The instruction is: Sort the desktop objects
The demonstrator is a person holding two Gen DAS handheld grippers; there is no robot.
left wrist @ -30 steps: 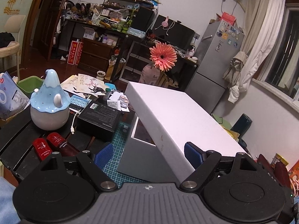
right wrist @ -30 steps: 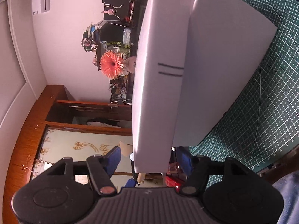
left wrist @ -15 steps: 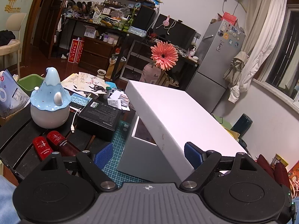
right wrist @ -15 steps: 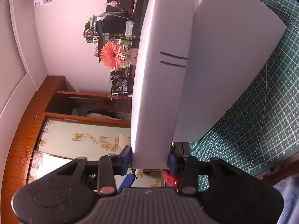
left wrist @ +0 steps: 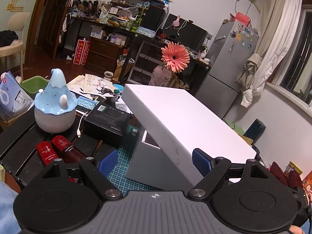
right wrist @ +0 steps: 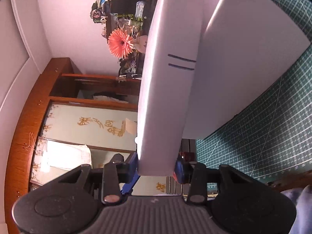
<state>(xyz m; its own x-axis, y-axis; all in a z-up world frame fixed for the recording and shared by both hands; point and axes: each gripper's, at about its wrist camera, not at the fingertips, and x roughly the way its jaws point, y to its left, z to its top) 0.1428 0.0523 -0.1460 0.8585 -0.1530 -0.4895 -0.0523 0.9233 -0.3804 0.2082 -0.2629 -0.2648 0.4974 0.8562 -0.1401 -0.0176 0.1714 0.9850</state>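
Edge of the flat white cardboard lid [right wrist: 165, 97] is clamped by the right gripper [right wrist: 158, 169]; the left gripper [left wrist: 154, 159] is held wide open.

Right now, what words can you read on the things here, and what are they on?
"CYCLOPEPTIDE KANS": on each of the two red bottles.
Chinese writing on the papers, red signs and gold door lettering: too blurred to quote.
Black box: print too small, upside down.
White lid: two dark lines, no words.
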